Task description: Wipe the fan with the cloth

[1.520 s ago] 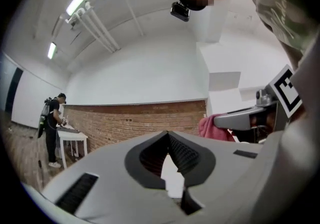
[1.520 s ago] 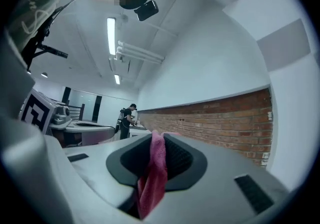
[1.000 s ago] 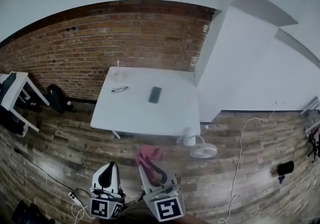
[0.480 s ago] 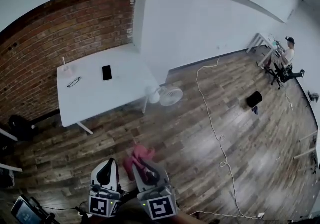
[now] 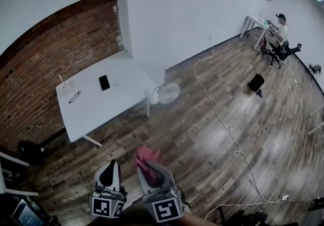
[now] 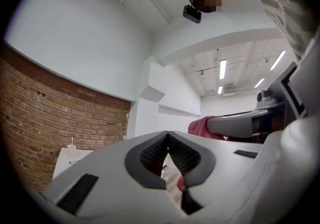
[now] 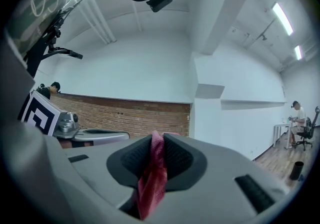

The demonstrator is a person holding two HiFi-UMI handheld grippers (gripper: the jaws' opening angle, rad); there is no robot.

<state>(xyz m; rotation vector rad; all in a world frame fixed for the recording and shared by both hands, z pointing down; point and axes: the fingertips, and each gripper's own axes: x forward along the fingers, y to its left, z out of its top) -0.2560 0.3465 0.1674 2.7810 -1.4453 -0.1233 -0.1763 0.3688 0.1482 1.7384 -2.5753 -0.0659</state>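
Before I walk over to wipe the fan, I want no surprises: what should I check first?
1. Grip of the right gripper on the cloth: ok.
2. Spare left gripper shut, empty: ok.
3. View of the fan, on the floor beside the table: ok.
4. Contact of cloth with fan: not ok, open floor between.
5. Whether the fan is switched off: cannot tell.

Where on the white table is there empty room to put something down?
The table is bare between the phone and the fan end, and along its front edge. The glasses and small bottle crowd the brick-wall corner.
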